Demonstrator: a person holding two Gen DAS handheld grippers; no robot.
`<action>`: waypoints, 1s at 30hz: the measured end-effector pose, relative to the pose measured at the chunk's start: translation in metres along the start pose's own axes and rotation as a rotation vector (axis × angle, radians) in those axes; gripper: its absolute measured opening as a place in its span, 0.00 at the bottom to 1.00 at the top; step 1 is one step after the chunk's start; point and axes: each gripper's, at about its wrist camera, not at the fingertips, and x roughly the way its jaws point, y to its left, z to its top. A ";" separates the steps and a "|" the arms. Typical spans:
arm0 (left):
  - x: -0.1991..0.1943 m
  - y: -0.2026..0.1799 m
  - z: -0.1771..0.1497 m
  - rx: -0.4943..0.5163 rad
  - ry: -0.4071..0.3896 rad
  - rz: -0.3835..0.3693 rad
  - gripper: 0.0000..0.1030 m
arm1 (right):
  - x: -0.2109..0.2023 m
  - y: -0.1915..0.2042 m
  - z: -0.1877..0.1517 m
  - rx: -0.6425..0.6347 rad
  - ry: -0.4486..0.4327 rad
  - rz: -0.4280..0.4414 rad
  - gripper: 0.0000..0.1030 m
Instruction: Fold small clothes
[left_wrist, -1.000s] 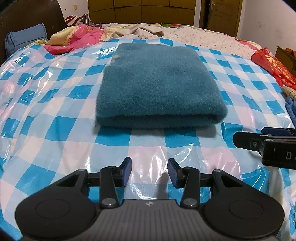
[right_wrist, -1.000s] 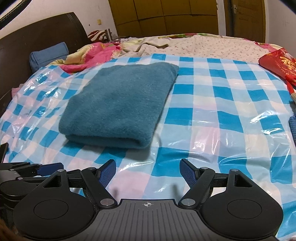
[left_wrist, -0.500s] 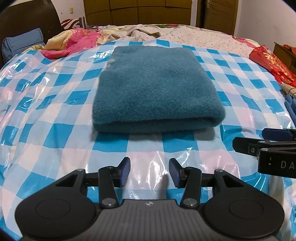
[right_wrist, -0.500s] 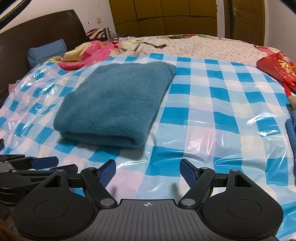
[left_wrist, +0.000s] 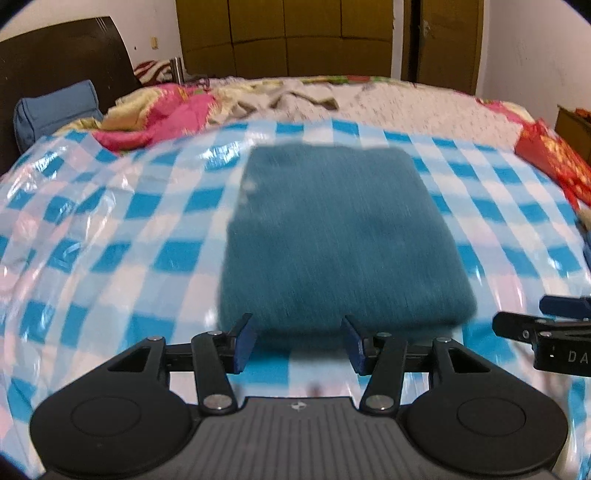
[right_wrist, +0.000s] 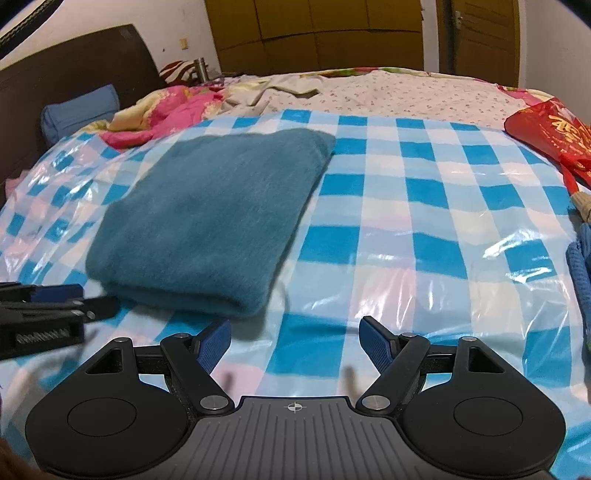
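- A folded teal fleece garment (left_wrist: 340, 236) lies flat on a blue-and-white checked plastic sheet (right_wrist: 424, 221) spread over a bed.
- The left gripper (left_wrist: 299, 341), its blue-padded jaws opening, hangs just short of the garment's near folded edge; nothing sits between the pads.
- The right gripper (right_wrist: 295, 343) hovers over bare sheet to the right of the garment, jaws wide apart and empty.
- A crumpled pink floral quilt (right_wrist: 166, 110) and a red printed bag (right_wrist: 554, 136) border the sheet.
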 end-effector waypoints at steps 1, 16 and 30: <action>0.002 0.002 0.007 0.000 -0.008 0.003 0.62 | 0.002 -0.003 0.005 0.008 -0.002 0.001 0.75; 0.086 0.027 0.080 -0.017 -0.045 -0.038 0.65 | 0.084 -0.022 0.085 0.174 0.031 0.190 0.80; 0.114 0.065 0.075 -0.102 -0.004 -0.242 0.80 | 0.129 -0.036 0.097 0.363 0.102 0.372 0.87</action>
